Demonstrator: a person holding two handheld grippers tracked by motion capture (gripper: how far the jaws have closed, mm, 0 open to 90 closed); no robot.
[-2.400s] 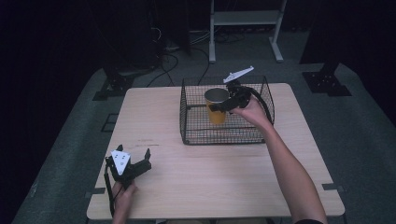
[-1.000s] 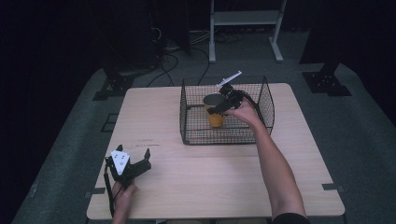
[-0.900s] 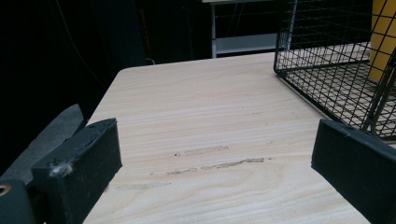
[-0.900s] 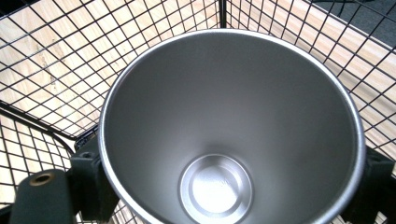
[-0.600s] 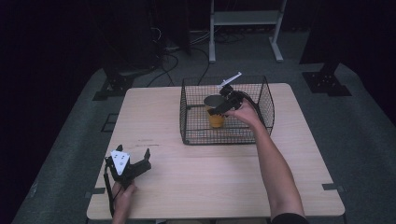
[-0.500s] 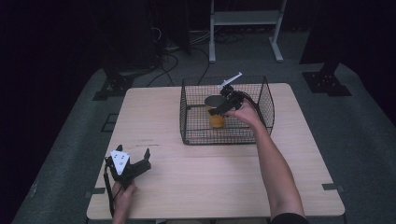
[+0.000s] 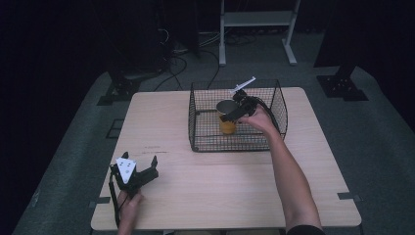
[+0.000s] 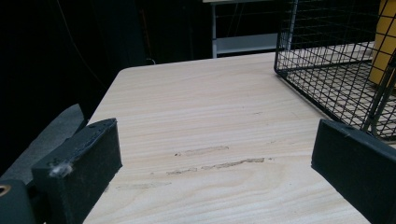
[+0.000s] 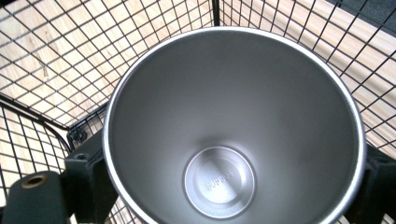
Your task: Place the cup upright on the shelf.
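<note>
A yellow cup (image 7: 226, 125) with a steel inside stands upright within the black wire basket (image 7: 235, 143) at the table's back middle. My right gripper (image 7: 235, 111) reaches in over the basket's right rim, shut on the cup near its top. In the right gripper view I look straight down into the cup (image 9: 233, 116), with one jaw of my right gripper (image 9: 233, 183) pressed to each side of it and the basket mesh (image 9: 46, 56) behind. My left gripper (image 7: 139, 165) rests open on the table's front left corner, nothing between its jaws.
In the left gripper view, bare wooden table (image 8: 210, 116) lies ahead of my left gripper (image 8: 219, 140), with the basket (image 8: 327, 70) and the yellow cup (image 8: 385, 42) at the far right. A metal stand (image 7: 257, 19) is on the floor behind the table.
My right gripper has carried the cup a little left and lower inside the basket; over the last second it has hardly moved. The left gripper has stayed put.
</note>
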